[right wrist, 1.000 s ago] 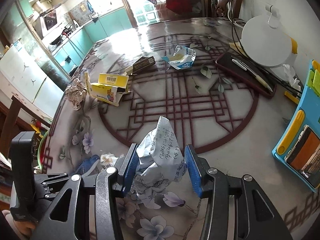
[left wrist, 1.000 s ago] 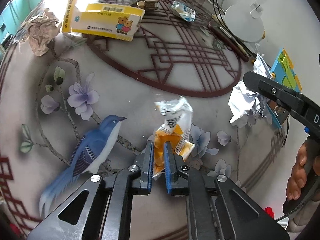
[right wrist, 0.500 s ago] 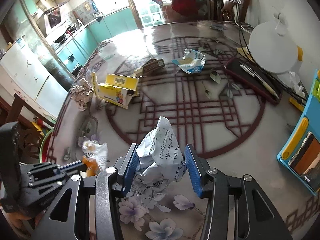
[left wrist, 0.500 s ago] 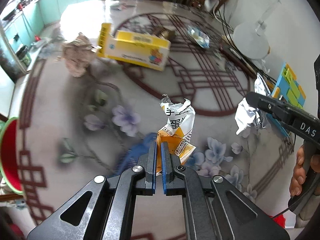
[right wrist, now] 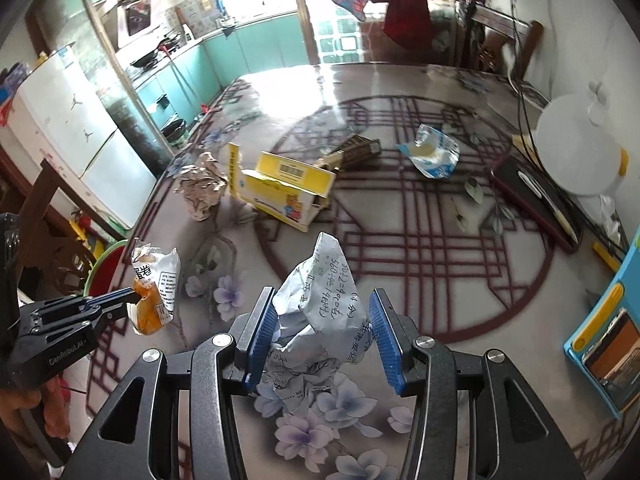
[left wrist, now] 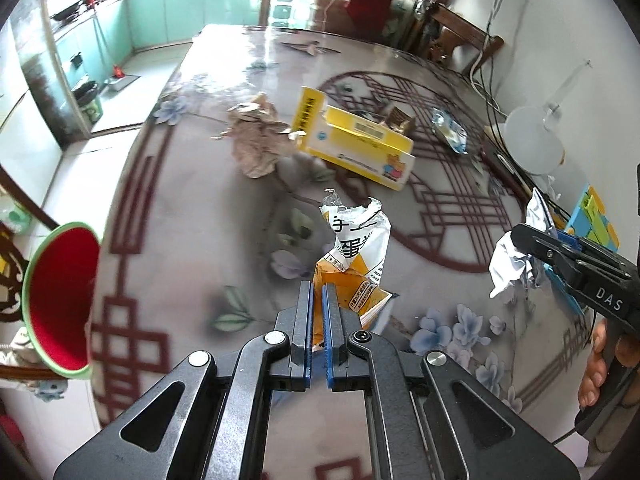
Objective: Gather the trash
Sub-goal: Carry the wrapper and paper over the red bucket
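Snack wrapper [left wrist: 354, 256]: orange and white, torn open at top, upright, lifted off the table.
Paper ball [right wrist: 320, 316]: white, handwritten, crumpled, lifted.
Yellow carton [right wrist: 282, 188]: opened, lying on table.
Brown paper wad [right wrist: 200, 186]: beside carton.
Blue-white packet [right wrist: 430, 152]: torn, farther back.

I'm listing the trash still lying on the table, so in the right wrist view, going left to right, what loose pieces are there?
Brown crumpled paper → yellow carton → dark small box → blue-and-white wrapper.
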`<control>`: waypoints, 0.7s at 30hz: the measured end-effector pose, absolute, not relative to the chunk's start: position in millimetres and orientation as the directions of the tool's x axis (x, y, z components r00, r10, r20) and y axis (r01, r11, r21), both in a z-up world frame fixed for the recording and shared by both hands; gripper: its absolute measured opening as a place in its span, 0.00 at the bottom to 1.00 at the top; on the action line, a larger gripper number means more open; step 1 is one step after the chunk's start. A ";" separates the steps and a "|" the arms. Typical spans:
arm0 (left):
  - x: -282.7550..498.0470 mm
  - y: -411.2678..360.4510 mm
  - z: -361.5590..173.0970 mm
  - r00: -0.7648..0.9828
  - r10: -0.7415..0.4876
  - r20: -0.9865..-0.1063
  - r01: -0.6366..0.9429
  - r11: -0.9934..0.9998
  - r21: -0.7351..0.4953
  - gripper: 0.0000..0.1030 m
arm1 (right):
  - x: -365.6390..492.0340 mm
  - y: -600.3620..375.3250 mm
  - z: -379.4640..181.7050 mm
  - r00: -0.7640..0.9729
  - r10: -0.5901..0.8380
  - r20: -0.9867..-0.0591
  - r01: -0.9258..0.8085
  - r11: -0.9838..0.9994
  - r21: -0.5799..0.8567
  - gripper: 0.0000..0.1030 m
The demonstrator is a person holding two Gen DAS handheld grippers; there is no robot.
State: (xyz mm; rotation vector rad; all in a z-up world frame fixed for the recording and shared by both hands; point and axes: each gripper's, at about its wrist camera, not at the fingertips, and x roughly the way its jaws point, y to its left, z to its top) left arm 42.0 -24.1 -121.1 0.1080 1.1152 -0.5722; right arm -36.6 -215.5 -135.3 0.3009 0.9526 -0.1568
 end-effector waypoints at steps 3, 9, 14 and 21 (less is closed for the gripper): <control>45.8 -13.6 -121.6 0.317 -0.376 -0.870 0.471 0.859 -0.200 0.04 | -31.3 -205.3 -130.8 0.578 0.003 -0.816 0.250 0.951 0.180 0.44; 52.6 11.9 -122.4 0.323 -0.374 -0.869 0.450 0.869 -0.206 0.04 | -19.9 -183.4 -126.0 0.576 0.004 -0.817 0.229 0.959 0.167 0.44; 59.7 32.8 -124.8 0.323 -0.369 -0.871 0.431 0.877 -0.212 0.04 | -10.0 -162.4 -126.1 0.572 0.015 -0.820 0.211 0.964 0.164 0.44; 71.2 57.1 -126.6 0.321 -0.375 -0.870 0.424 0.878 -0.222 0.04 | 1.9 -132.7 -125.7 0.566 0.018 -0.824 0.193 0.969 0.153 0.44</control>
